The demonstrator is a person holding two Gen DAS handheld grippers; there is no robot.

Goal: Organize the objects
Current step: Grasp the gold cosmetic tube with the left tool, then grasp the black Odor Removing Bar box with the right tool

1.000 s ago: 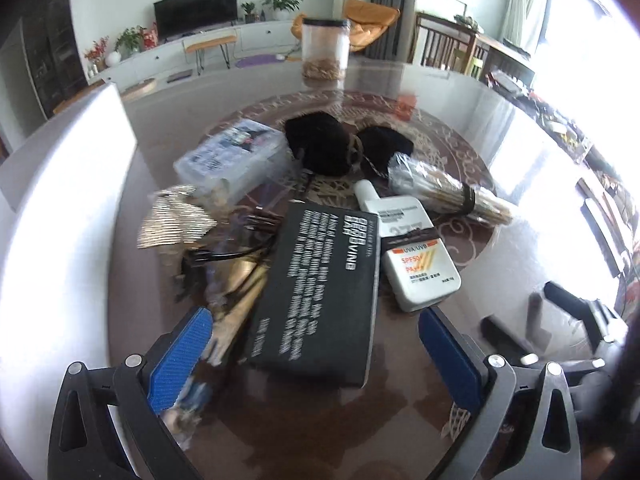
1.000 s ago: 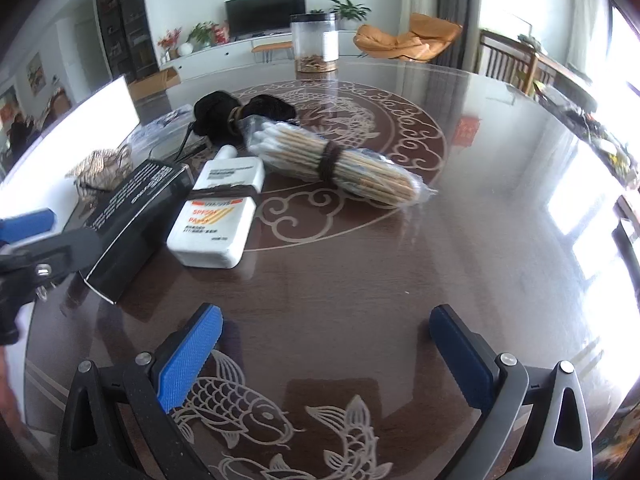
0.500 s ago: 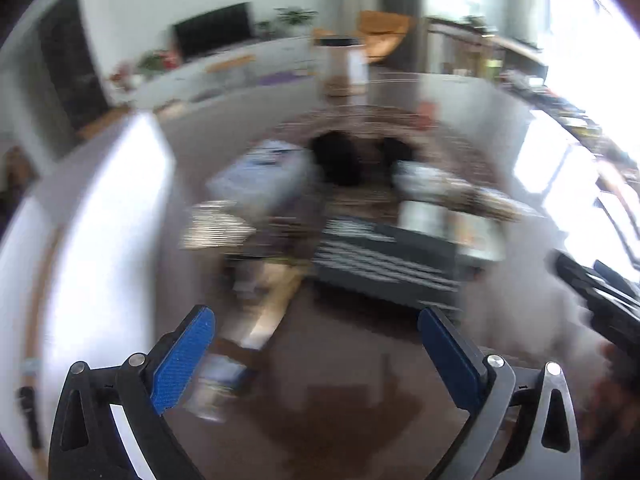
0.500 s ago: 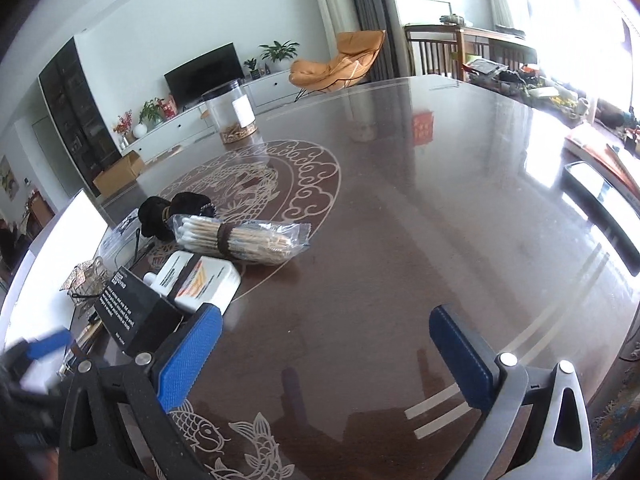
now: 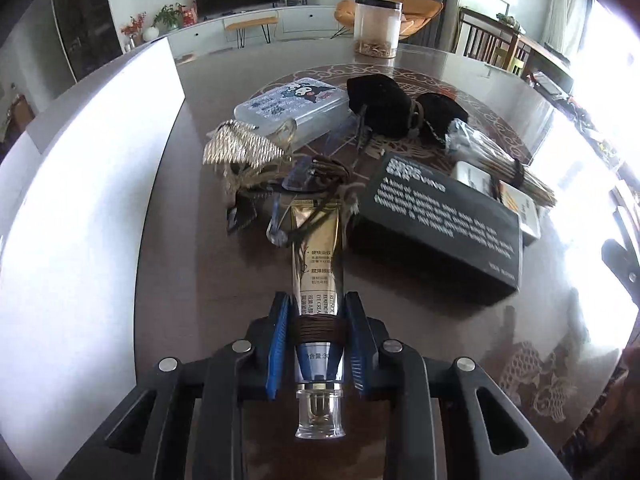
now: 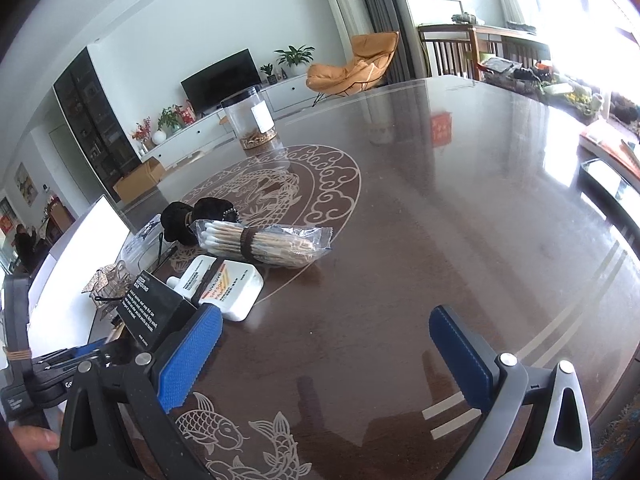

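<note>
Since a second ago the left claw (image 5: 317,334) has closed on the gold tube (image 5: 317,264), pads pinching it near its clear cap, its far end among the tangled cords beside the black box (image 5: 436,224). Meanwhile the right claw (image 6: 324,354) has swung away and gapes wide over bare worktop (image 6: 460,220), with the white bottle (image 6: 228,286) and swab bundle (image 6: 264,240) now off to its left.

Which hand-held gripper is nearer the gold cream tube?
Left. The left hand-held gripper is shut on the gold cream tube near its cap end. The right hand-held gripper is open over bare table, holding nothing.
</note>
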